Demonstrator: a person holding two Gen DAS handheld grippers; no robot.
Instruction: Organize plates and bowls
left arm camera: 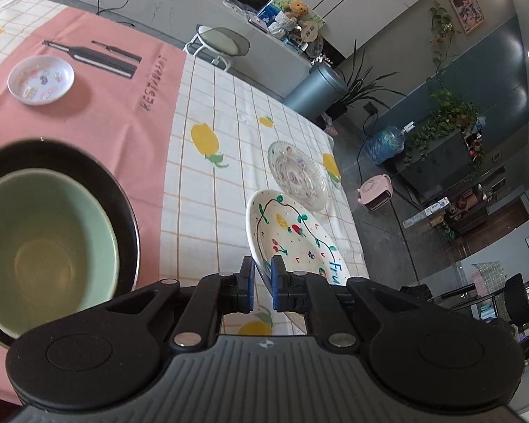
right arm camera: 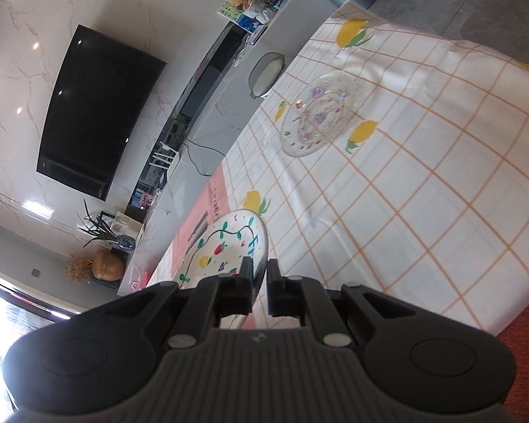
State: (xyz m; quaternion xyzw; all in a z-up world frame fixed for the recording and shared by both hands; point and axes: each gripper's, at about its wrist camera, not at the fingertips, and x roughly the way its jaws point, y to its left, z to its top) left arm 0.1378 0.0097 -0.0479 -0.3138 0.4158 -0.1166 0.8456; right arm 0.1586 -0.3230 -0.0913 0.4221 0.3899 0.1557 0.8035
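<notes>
A hand-painted fruit plate hangs tilted above the checked lemon tablecloth, its rim pinched on opposite sides by the nearly closed left gripper and right gripper. Its lettering is partly cut off. Just beyond lies a clear patterned glass plate; left, a blurred green bowl sits in a black one.

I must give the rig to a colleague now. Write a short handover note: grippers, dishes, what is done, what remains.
Left gripper: shut on the rim of the fruit plate.
Right gripper: shut on the same plate's opposite rim; the plate is held off the table, tilted.
Green bowl sits in the black dish on the pink mat.
Small white dish on the mat and glass plate on the lemon cloth lie separate.
Left: set down the fruit plate, gather the others.
</notes>
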